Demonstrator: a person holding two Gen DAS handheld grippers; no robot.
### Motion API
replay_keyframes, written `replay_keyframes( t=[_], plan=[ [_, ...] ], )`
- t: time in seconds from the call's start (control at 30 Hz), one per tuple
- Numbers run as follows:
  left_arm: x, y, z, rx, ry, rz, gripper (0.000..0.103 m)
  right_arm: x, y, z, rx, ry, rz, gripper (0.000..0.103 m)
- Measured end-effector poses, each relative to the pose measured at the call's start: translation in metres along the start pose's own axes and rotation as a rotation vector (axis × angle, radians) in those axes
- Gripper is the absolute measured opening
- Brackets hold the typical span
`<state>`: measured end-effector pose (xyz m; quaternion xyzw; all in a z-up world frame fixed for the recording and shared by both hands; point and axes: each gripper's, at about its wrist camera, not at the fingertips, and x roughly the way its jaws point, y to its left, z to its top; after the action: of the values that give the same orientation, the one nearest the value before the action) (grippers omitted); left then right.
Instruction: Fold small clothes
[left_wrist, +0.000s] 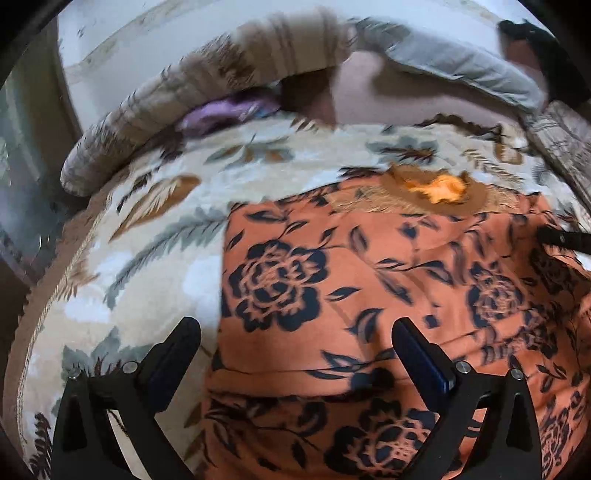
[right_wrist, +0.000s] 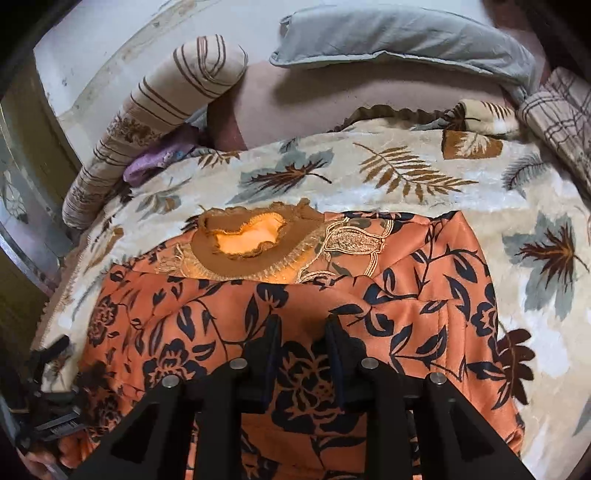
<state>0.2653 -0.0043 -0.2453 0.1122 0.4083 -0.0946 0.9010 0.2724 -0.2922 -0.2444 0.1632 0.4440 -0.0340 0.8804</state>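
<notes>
An orange garment with a black flower print (left_wrist: 388, 295) lies on the leaf-patterned bedspread (left_wrist: 155, 229). Its brown embroidered neckline (right_wrist: 243, 240) points away from me. My left gripper (left_wrist: 295, 332) is open wide, hovering over the garment's left edge. My right gripper (right_wrist: 303, 328) stands over the middle of the garment (right_wrist: 406, 314) with its fingers a narrow gap apart; folded cloth shows between them, and I cannot tell whether they pinch it. The left gripper also shows at the lower left of the right wrist view (right_wrist: 51, 369).
A striped bolster (right_wrist: 155, 122) lies at the back left with a purple cloth (right_wrist: 159, 158) under it. A grey pillow (right_wrist: 399, 37) lies at the back. A checked cushion (right_wrist: 561, 118) sits at the right. The bed's left edge (right_wrist: 55, 295) drops off.
</notes>
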Motion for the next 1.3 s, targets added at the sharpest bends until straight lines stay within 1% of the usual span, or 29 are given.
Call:
replay_keyframes(
  t=[0.07, 0.1, 0.13, 0.17, 0.2, 0.33, 0.47, 0.53, 0.57, 0.63, 0.7, 0.83, 0.9, 1.03, 1.13, 1.23, 1.3],
  plan=[
    [0.020, 0.007, -0.002, -0.037, 0.088, -0.002, 0.103, 0.017, -0.008, -0.004, 0.028, 0.080, -0.031, 0.028],
    [0.028, 0.011, -0.003, -0.065, 0.120, -0.025, 0.103, 0.019, -0.011, -0.004, 0.035, 0.075, -0.028, 0.028],
    [0.031, 0.014, -0.003, -0.095, 0.128, -0.045, 0.103, 0.017, -0.011, -0.004, 0.037, 0.061, -0.027, 0.028],
    [0.033, 0.018, -0.001, -0.124, 0.136, -0.062, 0.103, 0.016, -0.010, -0.002, 0.034, 0.067, -0.032, 0.028],
    [0.034, 0.020, -0.001, -0.132, 0.140, -0.068, 0.103, 0.014, -0.009, -0.002, 0.031, 0.065, -0.036, 0.028],
    [0.033, 0.017, -0.001, -0.118, 0.132, -0.056, 0.103, 0.004, -0.004, -0.003, 0.025, 0.049, -0.012, 0.029],
    [0.034, 0.014, -0.001, -0.123, 0.133, -0.059, 0.103, -0.006, 0.009, -0.011, -0.005, 0.046, 0.076, 0.029],
    [0.035, 0.014, 0.001, -0.119, 0.129, -0.054, 0.103, -0.008, 0.019, -0.016, -0.043, 0.055, 0.090, 0.029],
    [0.033, 0.015, -0.003, -0.119, 0.127, -0.053, 0.103, -0.004, 0.025, -0.021, -0.065, 0.085, 0.098, 0.029],
    [0.033, 0.015, -0.003, -0.117, 0.124, -0.050, 0.103, 0.013, 0.029, -0.029, -0.083, 0.176, 0.076, 0.030],
    [0.033, 0.015, -0.003, -0.116, 0.122, -0.048, 0.103, 0.012, 0.029, -0.032, -0.093, 0.149, 0.075, 0.030],
    [0.031, 0.015, -0.004, -0.119, 0.114, -0.045, 0.103, 0.006, 0.026, -0.033, -0.080, 0.166, 0.086, 0.030],
    [0.029, 0.016, -0.003, -0.125, 0.119, -0.048, 0.103, -0.002, 0.028, -0.035, -0.079, 0.157, 0.065, 0.029],
    [0.019, 0.023, -0.004, -0.162, 0.119, -0.069, 0.103, -0.020, 0.043, -0.028, -0.119, 0.089, 0.069, 0.030],
    [0.014, 0.028, -0.004, -0.169, 0.109, -0.073, 0.103, -0.023, 0.062, -0.010, -0.115, 0.045, 0.064, 0.030],
    [0.009, 0.038, -0.003, -0.190, 0.093, -0.052, 0.103, -0.008, 0.083, 0.006, -0.116, 0.047, 0.072, 0.030],
    [0.008, 0.045, -0.002, -0.204, 0.089, -0.041, 0.103, 0.016, 0.098, 0.016, -0.121, 0.086, 0.047, 0.030]
  ],
)
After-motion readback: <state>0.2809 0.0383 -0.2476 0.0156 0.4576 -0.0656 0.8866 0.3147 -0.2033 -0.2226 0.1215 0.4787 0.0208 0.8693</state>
